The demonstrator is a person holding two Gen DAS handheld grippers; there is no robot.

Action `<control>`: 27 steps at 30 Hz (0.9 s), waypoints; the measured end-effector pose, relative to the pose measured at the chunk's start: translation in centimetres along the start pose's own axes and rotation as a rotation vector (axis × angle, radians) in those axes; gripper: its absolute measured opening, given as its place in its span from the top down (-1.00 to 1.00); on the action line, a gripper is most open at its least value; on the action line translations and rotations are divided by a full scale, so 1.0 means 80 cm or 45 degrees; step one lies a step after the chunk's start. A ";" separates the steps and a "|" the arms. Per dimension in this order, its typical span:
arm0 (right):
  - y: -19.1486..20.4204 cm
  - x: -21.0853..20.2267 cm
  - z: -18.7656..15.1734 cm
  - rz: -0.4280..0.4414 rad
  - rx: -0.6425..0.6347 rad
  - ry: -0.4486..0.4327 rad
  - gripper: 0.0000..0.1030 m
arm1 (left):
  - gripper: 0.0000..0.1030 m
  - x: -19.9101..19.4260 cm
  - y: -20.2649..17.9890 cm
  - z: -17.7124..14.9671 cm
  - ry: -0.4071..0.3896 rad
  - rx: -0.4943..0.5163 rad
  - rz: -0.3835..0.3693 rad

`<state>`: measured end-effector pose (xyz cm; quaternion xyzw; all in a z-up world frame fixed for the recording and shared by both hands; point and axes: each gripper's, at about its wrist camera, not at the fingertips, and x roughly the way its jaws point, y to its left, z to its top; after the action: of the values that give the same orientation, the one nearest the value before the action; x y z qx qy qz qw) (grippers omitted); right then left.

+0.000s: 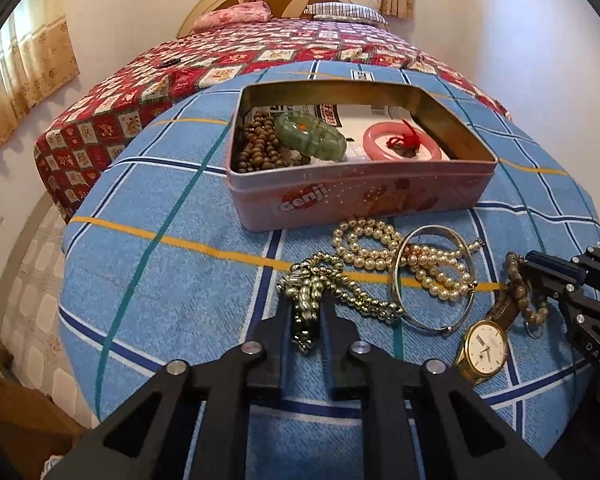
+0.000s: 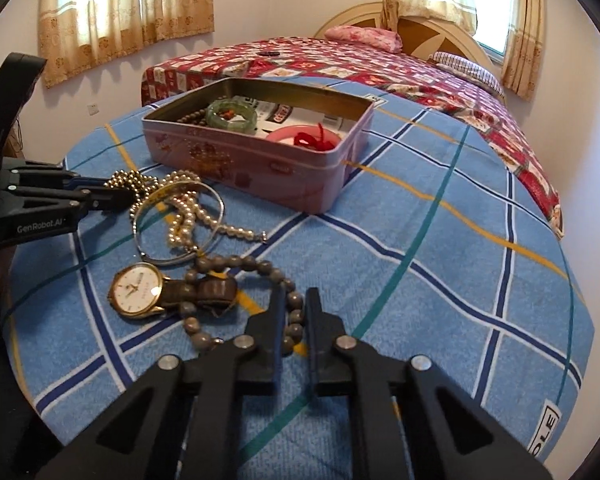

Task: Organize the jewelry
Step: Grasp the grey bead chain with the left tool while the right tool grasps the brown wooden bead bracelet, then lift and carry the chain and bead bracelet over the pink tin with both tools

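Left wrist: left gripper (image 1: 306,316) jaws pinch the shiny metallic bead chain (image 1: 332,284) (knobbly); right gripper (image 2: 293,312) jaws pinch the matte round-bead bracelet (image 2: 260,268).

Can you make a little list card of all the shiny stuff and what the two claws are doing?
Box: open pink metal tin on blue plaid blanket
In box: green jade bangle, brown wooden beads, pink ring bangle with red tassel
On blanket: white pearl necklace, thin silver bangle, gold wristwatch
Left claw: closed on gold metal bead chain
Right claw: closed on grey-brown bead bracelet
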<state>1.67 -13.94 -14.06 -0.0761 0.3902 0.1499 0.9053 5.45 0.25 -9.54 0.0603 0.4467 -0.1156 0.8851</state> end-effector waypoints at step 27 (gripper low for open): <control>-0.002 -0.043 0.026 -0.054 -0.004 -0.150 0.80 | 0.81 -0.072 0.005 0.022 -0.167 0.000 0.014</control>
<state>0.93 -14.28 -10.11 -0.0767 0.3342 0.1356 0.9295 3.64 1.15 -3.87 0.0549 0.3872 -0.1143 0.9132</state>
